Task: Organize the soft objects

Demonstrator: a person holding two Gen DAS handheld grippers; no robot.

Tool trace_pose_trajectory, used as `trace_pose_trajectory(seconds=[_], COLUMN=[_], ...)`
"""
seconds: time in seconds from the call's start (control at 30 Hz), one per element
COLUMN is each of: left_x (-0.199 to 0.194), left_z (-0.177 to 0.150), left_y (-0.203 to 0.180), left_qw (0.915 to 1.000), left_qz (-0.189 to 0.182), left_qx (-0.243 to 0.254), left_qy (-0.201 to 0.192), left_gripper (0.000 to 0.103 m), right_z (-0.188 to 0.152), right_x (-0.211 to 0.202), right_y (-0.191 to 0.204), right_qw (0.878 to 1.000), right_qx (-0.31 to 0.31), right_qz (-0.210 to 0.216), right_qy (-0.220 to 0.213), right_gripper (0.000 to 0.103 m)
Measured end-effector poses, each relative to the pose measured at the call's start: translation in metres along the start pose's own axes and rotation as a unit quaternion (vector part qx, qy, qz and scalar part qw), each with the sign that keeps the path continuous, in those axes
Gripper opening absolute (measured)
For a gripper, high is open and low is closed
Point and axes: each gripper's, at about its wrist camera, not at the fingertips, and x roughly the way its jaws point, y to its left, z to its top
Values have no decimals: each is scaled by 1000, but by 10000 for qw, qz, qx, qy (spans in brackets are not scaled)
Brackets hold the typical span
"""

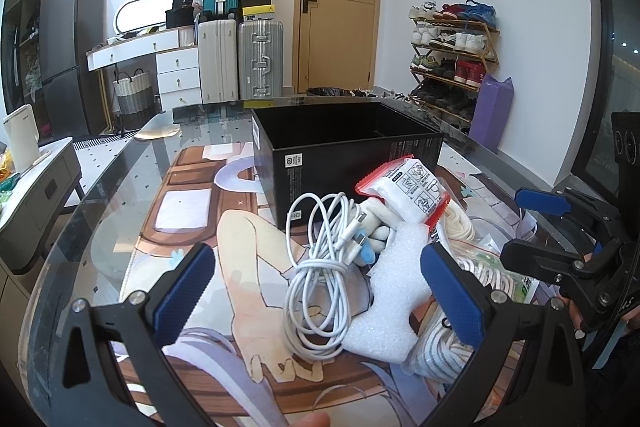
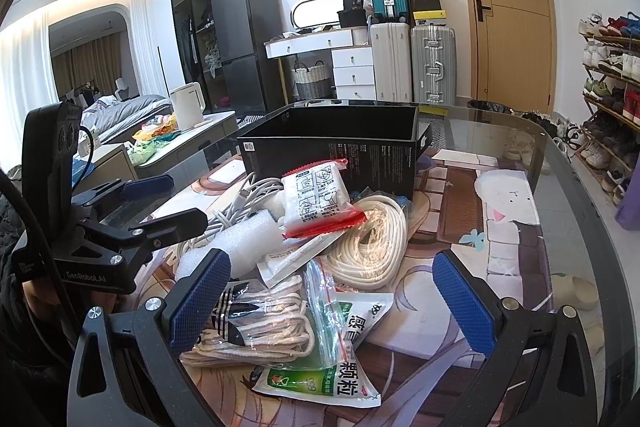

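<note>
Both grippers spread wide, nothing held. Left gripper (image 1: 316, 291) hanging over the white cable (image 1: 320, 267), just in front of the black box (image 1: 344, 163). Right gripper (image 2: 332, 299) hanging over the bagged rope (image 2: 260, 319), also in front of the black box. Black box open on top, looking empty from here, sitting on the glass surface (image 1: 120, 179).

All soft things heaped in one pile in front of the black box:
- red and white packet (image 2: 320, 203) on top, nearest the black box
- foam piece (image 1: 384, 291) under it, touching the white cable
- cream rope coil (image 2: 368, 247) right in front of the black box
- green and white sachet (image 2: 332, 371) farthest from the black box, partly under the bagged rope

Nothing put away yet, by the look of it.

What could go wrong:
- White cable loops lying tangled, so one pull might drag the foam piece along too.
- Plastic bag slippery, so might slide out of a weak pinch.
- Red and white packet resting loose on top, so might tumble off when lower things move.
- Grippers close together, so might bump when both reach into the pile.
- Glass surface smooth, so a hard push might slide the black box away.
</note>
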Motion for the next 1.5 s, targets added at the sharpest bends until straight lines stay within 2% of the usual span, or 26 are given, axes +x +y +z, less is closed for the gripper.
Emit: trace_pose_trajectory(seconds=[0.27,0.33,0.6,0.97,1.27,1.5], left_x=[4,4,3,4,6,5], left_z=[1,2,5,5,5,4], left_y=[2,1,1,8,10,10], left_qw=[10000,9999,9999,9998,9998,9999], left_qz=[-29,-36,-81,-161,-142,-98], left_qx=[64,107,150,9,-28,25], left_qy=[62,68,26,88,103,82], left_gripper=[103,103,103,103,103,103], right_z=[2,1,-8,-27,-35,-30], right_x=[-3,-2,-5,-14,12,24], right_y=[-6,-9,-16,3,10,6], right_qw=[9997,9991,9987,9942,9868,9868], right_qx=[-110,-146,38,-599,-727,-532], right_qz=[-188,-311,-144,-228,-399,-413], right_qy=[75,234,496,862,1391,1474], right_gripper=[103,103,103,103,103,103])
